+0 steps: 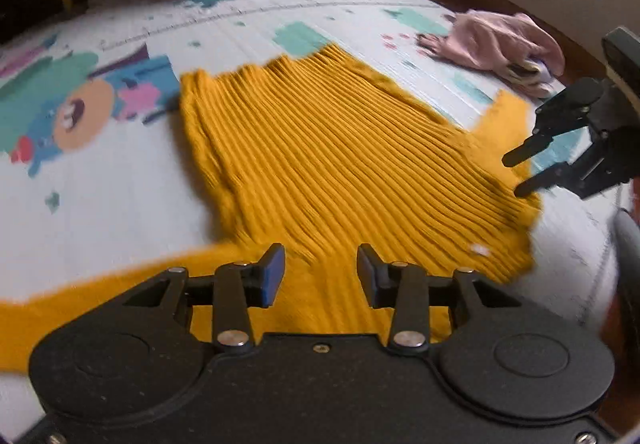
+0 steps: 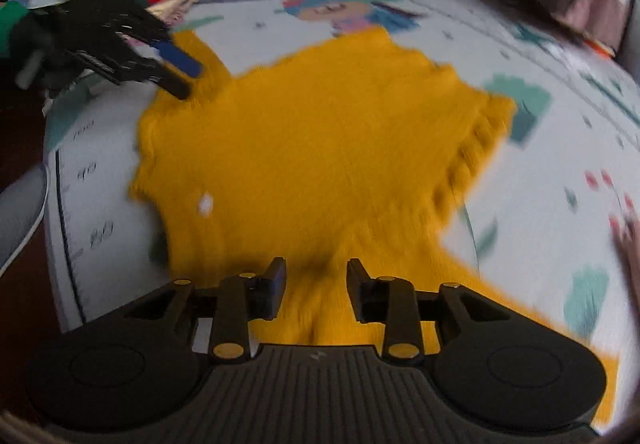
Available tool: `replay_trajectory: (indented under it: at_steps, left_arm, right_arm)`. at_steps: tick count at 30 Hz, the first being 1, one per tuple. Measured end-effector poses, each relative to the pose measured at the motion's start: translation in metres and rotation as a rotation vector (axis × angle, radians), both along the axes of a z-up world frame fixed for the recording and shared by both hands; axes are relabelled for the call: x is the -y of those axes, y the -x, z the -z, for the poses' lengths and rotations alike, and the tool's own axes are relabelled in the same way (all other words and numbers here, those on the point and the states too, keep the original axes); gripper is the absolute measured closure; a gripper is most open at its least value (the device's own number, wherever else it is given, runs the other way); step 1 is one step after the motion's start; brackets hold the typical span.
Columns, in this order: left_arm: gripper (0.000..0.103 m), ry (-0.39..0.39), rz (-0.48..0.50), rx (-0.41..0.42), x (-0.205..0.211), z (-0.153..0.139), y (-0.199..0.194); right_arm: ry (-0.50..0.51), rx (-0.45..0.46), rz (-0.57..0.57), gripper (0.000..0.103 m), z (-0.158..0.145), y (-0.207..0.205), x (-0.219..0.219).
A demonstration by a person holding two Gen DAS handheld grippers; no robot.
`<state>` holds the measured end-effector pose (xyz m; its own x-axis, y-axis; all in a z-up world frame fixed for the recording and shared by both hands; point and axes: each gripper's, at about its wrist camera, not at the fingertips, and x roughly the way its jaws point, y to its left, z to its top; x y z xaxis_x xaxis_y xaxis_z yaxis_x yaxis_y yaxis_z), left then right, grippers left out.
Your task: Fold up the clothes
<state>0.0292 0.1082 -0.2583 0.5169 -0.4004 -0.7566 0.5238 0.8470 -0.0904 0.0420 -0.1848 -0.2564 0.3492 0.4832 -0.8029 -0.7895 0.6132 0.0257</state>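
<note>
While the yellow sweater lies spread flat on the play mat, the left gripper and right gripper both hover released above it, mid-fold, each next needing a sleeve to pinch.

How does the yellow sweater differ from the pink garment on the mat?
The yellow sweater lies spread flat; the pink garment is bunched in a heap. The yellow sweater is ribbed and lies under both grippers; the pink garment looks smooth and lies apart near the mat's edge. Both rest on the mat.
</note>
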Motion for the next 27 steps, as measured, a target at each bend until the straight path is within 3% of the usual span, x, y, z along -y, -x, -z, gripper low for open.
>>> replay_trajectory:
  at_steps: [2, 5, 9, 12, 15, 19, 21, 24, 27]
  left_arm:
    - [0.064, -0.051, 0.002, -0.034, -0.001, 0.019, -0.011]
    - [0.058, -0.096, 0.009, -0.064, 0.001, 0.036, -0.021]
    - [0.06, -0.138, 0.063, 0.006, 0.013, 0.016, -0.044]
    - [0.06, -0.162, 0.07, 0.056, 0.021, -0.003, -0.094]
    - [0.061, -0.231, 0.164, 0.095, 0.035, -0.009, -0.144]
    - [0.062, -0.368, 0.334, 0.098, 0.049, 0.009, -0.186]
    - [0.062, -0.364, 0.34, 0.103, 0.045, 0.021, -0.203]
    - [0.062, -0.276, 0.276, 0.105, 0.038, 0.033, -0.222]
    - [0.054, -0.169, 0.166, 0.041, 0.02, 0.045, -0.244]
  right_arm:
    - [0.0, 0.01, -0.017, 0.055, 0.002, -0.011, -0.011]
    - [0.118, -0.022, -0.067, 0.053, 0.028, -0.012, -0.013]
    - [0.069, -0.045, -0.052, 0.055, 0.022, -0.02, -0.01]
    - [0.073, -0.004, -0.027, 0.055, 0.015, -0.045, -0.018]
    - [0.123, 0.095, -0.072, 0.055, 0.005, -0.087, -0.031]
    - [0.134, 0.159, -0.04, 0.055, -0.008, -0.161, -0.042]
    - [0.12, 0.164, -0.007, 0.058, -0.002, -0.194, -0.049]
    - [0.086, 0.161, 0.054, 0.059, 0.014, -0.229, -0.058]
    - [0.064, 0.076, 0.145, 0.055, 0.038, -0.247, -0.054]
